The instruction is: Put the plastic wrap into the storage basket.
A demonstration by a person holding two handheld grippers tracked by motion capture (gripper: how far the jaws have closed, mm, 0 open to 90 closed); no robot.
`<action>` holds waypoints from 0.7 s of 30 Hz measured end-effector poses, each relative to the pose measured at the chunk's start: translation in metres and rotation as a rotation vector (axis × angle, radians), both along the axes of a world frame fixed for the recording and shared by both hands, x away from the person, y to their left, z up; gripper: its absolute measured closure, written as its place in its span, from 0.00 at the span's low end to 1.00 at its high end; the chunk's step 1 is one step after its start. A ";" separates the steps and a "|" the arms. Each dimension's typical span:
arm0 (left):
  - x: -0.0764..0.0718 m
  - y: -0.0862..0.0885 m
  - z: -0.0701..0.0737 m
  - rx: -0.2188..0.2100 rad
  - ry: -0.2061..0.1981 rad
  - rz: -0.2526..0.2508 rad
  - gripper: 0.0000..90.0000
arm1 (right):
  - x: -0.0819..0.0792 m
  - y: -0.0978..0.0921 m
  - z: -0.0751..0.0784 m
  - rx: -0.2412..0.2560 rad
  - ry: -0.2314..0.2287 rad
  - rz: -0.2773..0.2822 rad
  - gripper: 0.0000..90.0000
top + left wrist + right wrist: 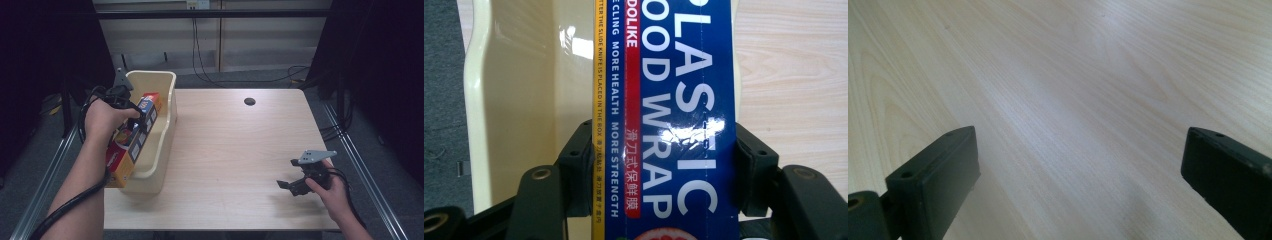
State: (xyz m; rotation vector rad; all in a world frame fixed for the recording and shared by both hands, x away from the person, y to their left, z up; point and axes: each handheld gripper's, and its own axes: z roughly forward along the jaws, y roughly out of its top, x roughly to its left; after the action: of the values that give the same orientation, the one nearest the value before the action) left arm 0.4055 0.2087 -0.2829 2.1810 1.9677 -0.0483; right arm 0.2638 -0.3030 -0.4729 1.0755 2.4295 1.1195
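On a pale wooden table [235,150], the left gripper [134,116] clamps a long blue plastic-wrap box [674,120] lengthwise over the cream plastic bin [167,107], near end overhanging. The right gripper [295,186] rests well apart, jaws spread and empty.

bin [167,131] blocks left edge — table [240,150] rightward open

Plastic wrap box [669,100] ends cut off by frame; left hand [102,120] hides left claw.
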 end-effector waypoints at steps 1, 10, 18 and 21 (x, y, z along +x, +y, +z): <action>0.000 0.000 0.000 -0.003 0.003 0.004 0.45 | 0.000 0.000 0.000 0.000 0.000 0.001 0.02; -0.001 0.002 -0.007 -0.018 0.011 0.008 0.45 | 0.000 0.000 0.000 0.000 0.000 0.000 0.02; -0.001 0.008 -0.013 -0.017 0.019 0.012 0.45 | 0.001 0.001 -0.001 -0.007 -0.002 0.005 0.02; -0.001 0.010 -0.016 -0.022 0.030 0.022 0.45 | 0.001 0.001 -0.001 -0.008 -0.002 0.004 0.02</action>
State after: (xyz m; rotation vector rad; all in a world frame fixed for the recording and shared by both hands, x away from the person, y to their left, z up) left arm 0.4041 0.2183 -0.2990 2.1569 1.9965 -0.0995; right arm 0.2647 -0.3022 -0.4744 1.0678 2.4335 1.1111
